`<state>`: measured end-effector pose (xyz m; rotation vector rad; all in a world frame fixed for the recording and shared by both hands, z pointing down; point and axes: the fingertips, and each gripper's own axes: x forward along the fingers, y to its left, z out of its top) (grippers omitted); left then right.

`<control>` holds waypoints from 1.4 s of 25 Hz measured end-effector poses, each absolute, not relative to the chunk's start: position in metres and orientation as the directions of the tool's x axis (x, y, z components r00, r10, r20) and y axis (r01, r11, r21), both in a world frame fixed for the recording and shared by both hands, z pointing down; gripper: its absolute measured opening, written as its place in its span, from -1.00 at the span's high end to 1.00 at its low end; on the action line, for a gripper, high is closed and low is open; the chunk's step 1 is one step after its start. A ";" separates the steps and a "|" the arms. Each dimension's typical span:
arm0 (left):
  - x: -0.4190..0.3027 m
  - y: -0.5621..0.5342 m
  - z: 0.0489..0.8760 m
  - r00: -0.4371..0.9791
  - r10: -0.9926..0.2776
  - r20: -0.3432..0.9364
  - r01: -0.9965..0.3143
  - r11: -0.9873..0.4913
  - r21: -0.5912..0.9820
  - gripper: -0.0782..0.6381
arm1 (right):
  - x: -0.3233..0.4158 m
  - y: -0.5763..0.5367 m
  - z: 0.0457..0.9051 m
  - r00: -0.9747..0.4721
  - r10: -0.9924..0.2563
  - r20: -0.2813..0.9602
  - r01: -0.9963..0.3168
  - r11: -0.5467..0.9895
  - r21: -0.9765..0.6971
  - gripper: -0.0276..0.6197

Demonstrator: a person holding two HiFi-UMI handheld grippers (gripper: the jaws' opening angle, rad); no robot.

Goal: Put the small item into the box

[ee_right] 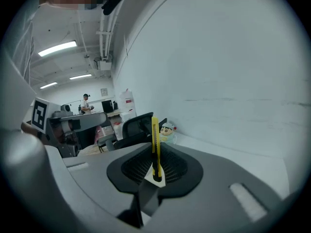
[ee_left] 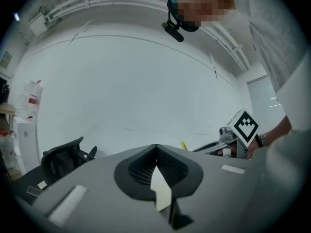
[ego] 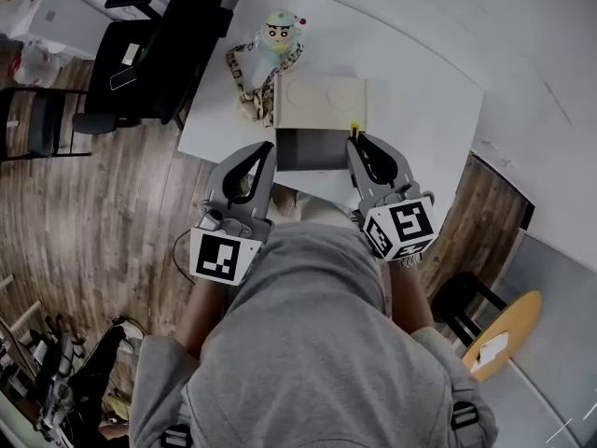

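Right gripper point(ego: 355, 144) clenched on a yellow knife point(ee_right: 154, 144), which stands upright between the jaws. In the head view the knife tip sits at the right edge of the box point(ego: 322, 103). Left gripper point(ego: 268, 149) has its jaws together on nothing and is near the box's left side. The box is on the white table point(ego: 420, 91), with a toy figure point(ego: 280, 34) behind it.

White tabletop point(ego: 420, 91), cartoon doll point(ego: 280, 34) at its far edge, patterned strap point(ego: 244, 82) looped beside it, black office chair point(ego: 154, 54) on wooden floor point(ego: 103, 213), round yellow stool point(ego: 504, 329).
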<state>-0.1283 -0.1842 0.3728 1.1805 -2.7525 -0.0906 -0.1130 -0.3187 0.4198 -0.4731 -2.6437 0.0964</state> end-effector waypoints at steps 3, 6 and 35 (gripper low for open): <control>-0.126 -0.185 0.376 -0.711 -0.693 0.118 -0.684 0.721 0.108 0.77 | -0.118 -0.315 0.431 -0.801 0.395 0.450 0.370 0.918 -0.146 0.71; -0.123 -0.183 0.377 -0.741 -0.659 0.126 -0.650 0.752 0.107 0.77 | -0.122 -0.310 0.444 -0.758 0.441 0.481 0.422 0.894 -0.155 0.71; -0.102 -0.180 0.406 -0.871 -0.453 0.191 -0.443 0.891 0.097 0.77 | -0.116 -0.279 0.592 -0.360 0.520 0.775 0.652 0.734 -0.189 0.71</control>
